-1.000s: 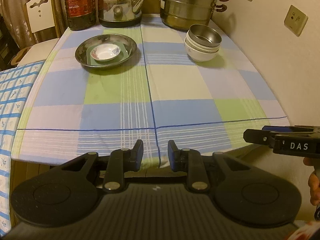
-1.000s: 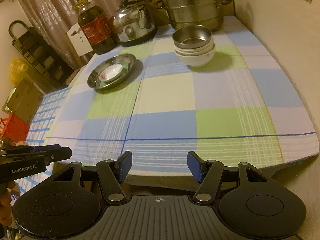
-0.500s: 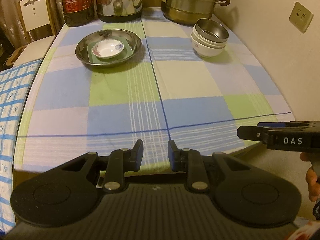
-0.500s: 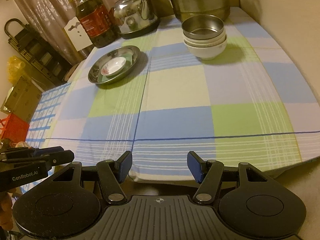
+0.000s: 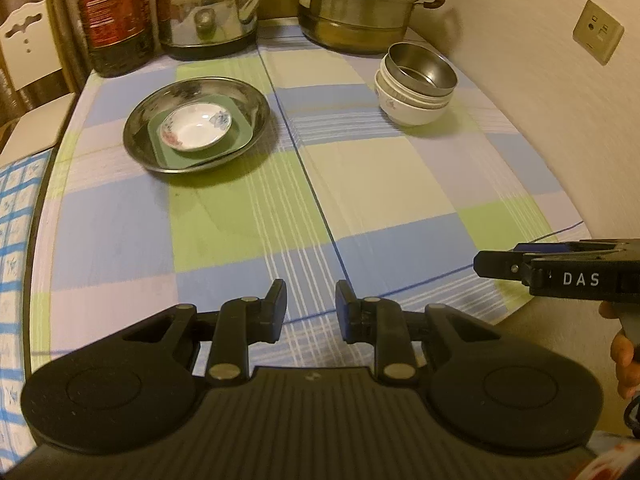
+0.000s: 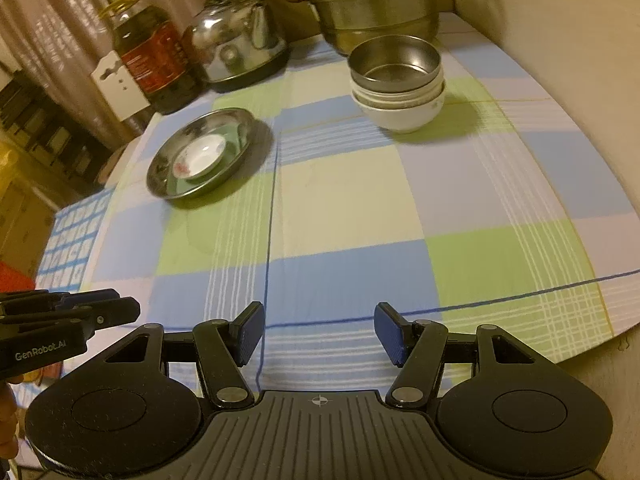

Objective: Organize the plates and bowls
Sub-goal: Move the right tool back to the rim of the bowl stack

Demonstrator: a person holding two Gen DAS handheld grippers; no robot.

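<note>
Left gripper (image 5: 310, 306) narrowly parted, right gripper (image 6: 319, 332) wide, both empty at bench (image 6: 360, 208) near edge; bowl stack (image 6: 398, 82), nested dishes (image 5: 196, 128) sorted far side.

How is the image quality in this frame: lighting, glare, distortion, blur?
Left wrist view: dim yellow-orange light, strong fisheye bending of the table edge, bright reflections on the kettle, mild softness on the wall socket. Right wrist view: same warm cast, bowl stack throws a soft shadow to its right, curtain slightly smeared.

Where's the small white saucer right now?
The small white saucer sits on a green plate inside the metal dish, left of the bowl stack, in front of the kettle.
</note>
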